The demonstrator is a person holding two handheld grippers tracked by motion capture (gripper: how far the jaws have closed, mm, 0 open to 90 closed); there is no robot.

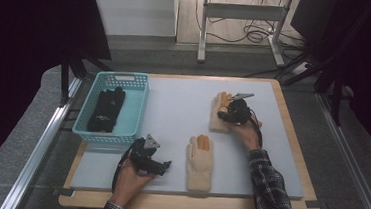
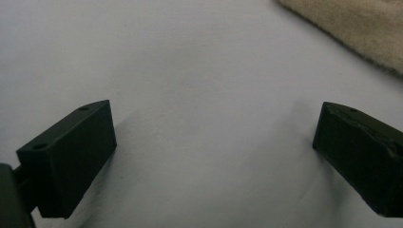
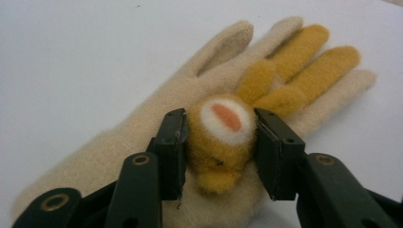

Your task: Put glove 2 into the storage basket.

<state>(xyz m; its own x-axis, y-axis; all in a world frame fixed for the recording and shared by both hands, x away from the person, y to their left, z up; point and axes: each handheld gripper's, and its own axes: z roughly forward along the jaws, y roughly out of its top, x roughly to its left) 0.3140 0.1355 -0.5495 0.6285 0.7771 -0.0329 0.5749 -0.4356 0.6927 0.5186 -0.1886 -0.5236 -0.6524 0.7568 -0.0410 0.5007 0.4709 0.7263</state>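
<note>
Two cream gloves with orange patches lie on the grey mat. On the far glove [image 1: 217, 121] [image 3: 138, 133], my right gripper [image 1: 226, 116] [image 3: 221, 145] is shut on a round orange felt figure [image 3: 223, 135] with a white and pink face; both pads press its sides. Two orange finger-like strips [image 3: 304, 66] run from it along the glove. The near glove [image 1: 200, 163] lies flat, palm side up. Left of it my left gripper [image 1: 162, 167] [image 2: 214, 152] rests low over the mat, jaws wide open and empty, with a cream glove edge [image 2: 351, 28] at the upper right.
A turquoise basket [image 1: 139, 106] at the mat's left edge holds black gloves [image 1: 107, 109]. The grey mat [image 1: 173, 103] covers a wooden table. A table frame and cables stand on the floor beyond.
</note>
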